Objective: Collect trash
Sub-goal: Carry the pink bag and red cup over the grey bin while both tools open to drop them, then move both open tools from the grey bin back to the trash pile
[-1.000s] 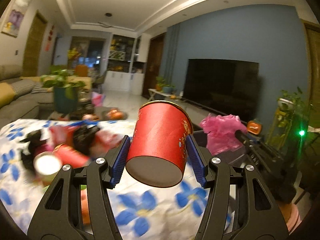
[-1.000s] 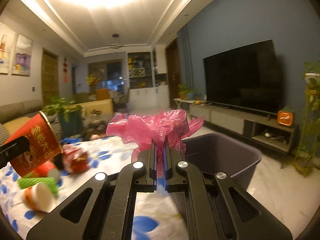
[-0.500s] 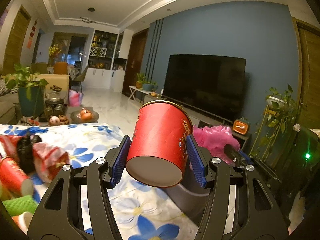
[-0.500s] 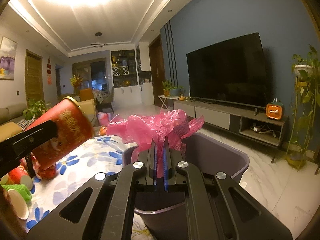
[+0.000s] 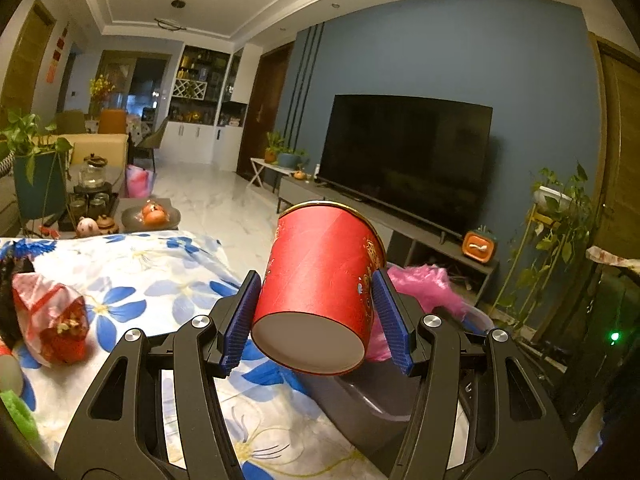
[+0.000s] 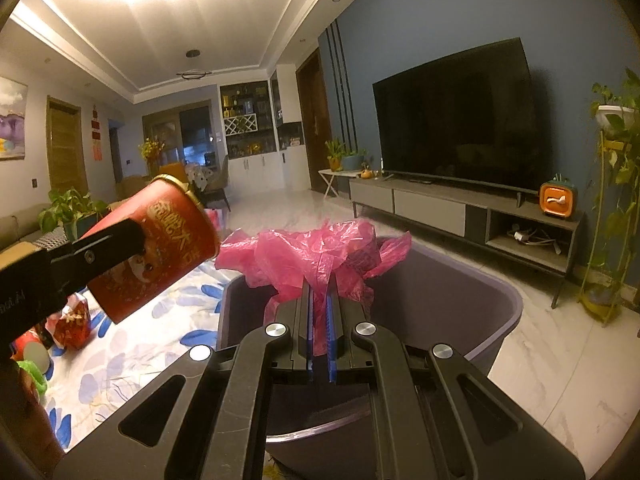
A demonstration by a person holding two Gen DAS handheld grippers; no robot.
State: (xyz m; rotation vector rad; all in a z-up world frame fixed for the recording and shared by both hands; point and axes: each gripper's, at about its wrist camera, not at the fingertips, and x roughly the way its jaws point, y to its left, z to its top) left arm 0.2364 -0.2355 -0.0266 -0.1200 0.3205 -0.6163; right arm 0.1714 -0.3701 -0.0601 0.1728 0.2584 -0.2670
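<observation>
- Worktop (image 5: 132, 280), under a blue-flower cloth: more trash waits at its left end, a red wrapper (image 5: 56, 316) and a green scrap (image 5: 16, 412) among it.
- Bin (image 6: 460, 304), grey-purple, stands just beside the worktop's edge, mouth up; likely set there so trash drops straight in.
- Bag (image 6: 320, 256), pink plastic, bunched above the bin's near rim. The right hand-held gripper (image 6: 319, 320) has its jaws pinched nearly together on the bag's gathered neck, probably to hold the liner up or lower it in.
- Cup (image 5: 320, 288), red paper with a gold rim, tilted with its base toward the left camera. The left hand-held gripper (image 5: 316, 320) stands about half open, blue pads pressed on either side wall.
- Cup relative to bin: in the right view the cup (image 6: 152, 248) hangs left of the bag, over the worktop's edge, not yet over the bin mouth. My read: the carry is nearly done, the drop is still to come.
</observation>
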